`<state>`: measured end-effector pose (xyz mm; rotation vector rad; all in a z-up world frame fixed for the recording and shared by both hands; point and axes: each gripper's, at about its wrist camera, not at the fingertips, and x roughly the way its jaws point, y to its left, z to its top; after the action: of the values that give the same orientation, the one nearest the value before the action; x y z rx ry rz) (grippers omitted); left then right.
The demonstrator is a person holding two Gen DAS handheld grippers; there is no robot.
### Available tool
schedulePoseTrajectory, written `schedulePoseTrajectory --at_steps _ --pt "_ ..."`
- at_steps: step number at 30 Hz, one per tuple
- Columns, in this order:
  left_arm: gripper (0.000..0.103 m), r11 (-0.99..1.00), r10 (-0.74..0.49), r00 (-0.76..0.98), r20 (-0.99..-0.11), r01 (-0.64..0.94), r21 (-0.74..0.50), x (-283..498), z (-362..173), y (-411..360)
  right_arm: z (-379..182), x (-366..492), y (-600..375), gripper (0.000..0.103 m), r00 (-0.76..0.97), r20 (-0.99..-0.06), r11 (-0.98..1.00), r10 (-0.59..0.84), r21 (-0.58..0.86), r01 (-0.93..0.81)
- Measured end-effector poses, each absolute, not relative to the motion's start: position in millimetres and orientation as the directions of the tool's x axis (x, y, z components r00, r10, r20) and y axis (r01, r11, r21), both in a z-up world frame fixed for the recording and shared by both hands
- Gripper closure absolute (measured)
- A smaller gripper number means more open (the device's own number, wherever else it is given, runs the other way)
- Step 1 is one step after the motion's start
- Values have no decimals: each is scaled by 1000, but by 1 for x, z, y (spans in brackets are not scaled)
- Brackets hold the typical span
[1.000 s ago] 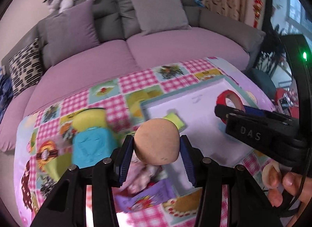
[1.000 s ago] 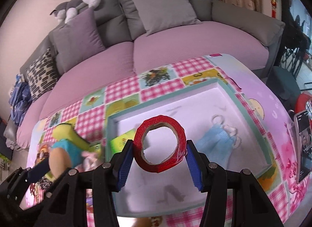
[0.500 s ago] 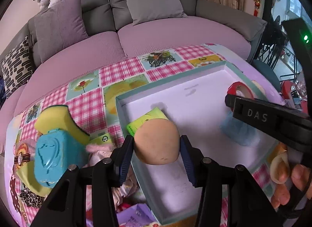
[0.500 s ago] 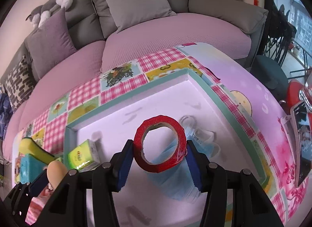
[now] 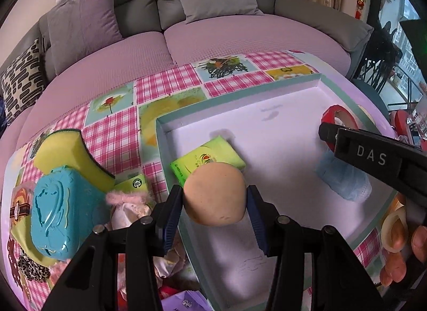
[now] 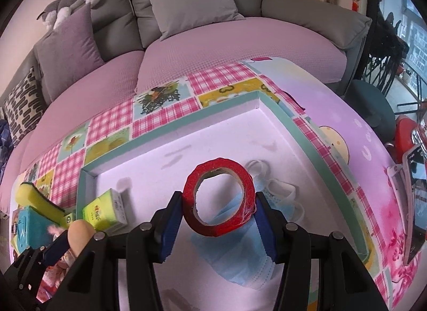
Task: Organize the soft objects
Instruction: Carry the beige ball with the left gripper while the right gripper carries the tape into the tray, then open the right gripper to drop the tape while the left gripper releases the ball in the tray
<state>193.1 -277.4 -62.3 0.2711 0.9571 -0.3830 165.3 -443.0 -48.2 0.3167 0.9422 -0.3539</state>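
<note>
My left gripper [image 5: 214, 208] is shut on a tan egg-shaped soft ball [image 5: 214, 194], held over the near left part of a shallow white box with a teal rim [image 5: 186, 116]. My right gripper [image 6: 217, 210] is shut on a red tape roll [image 6: 217, 201], standing on edge above a blue face mask [image 6: 234, 252] that lies in the box. A green tissue pack [image 5: 208, 157] lies in the box's left corner, just beyond the ball. In the left wrist view the right gripper's black arm [image 5: 373, 161] crosses at the right, with the tape roll [image 5: 337, 116] and mask [image 5: 344, 180] by it.
Left of the box, on the checked tablecloth [image 5: 112, 134], lie a yellow sponge [image 5: 64, 150], a turquoise soft block [image 5: 61, 212], a pink fluffy item [image 5: 128, 198] and other small things. A purple sofa [image 5: 213, 35] with grey cushions stands behind. A phone [image 6: 416, 198] leans at the table's right edge.
Both grippers have sunk toward the box with their loads still held. The left one moved from beside the box to over its near left part; the mask now lies right under the tape roll.
</note>
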Motion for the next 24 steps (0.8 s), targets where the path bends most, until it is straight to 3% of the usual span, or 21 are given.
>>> schedulePoseTrajectory --at_steps 20,21,22,24 --pt "52 907 -196 492 -848 421 34 193 -65 -276 -40 158 -445 40 513 -845 894 -152 104 436" --pt "48 907 -196 495 -846 420 36 193 -64 -276 -38 157 -445 39 511 -845 894 -156 99 438" --pt "35 907 -195 500 -844 419 38 193 -63 -275 -37 156 -445 37 511 -845 893 -161 95 439" --pt "28 909 -194 508 -839 414 41 193 -61 -274 -33 153 -446 34 513 -842 892 -168 92 442"
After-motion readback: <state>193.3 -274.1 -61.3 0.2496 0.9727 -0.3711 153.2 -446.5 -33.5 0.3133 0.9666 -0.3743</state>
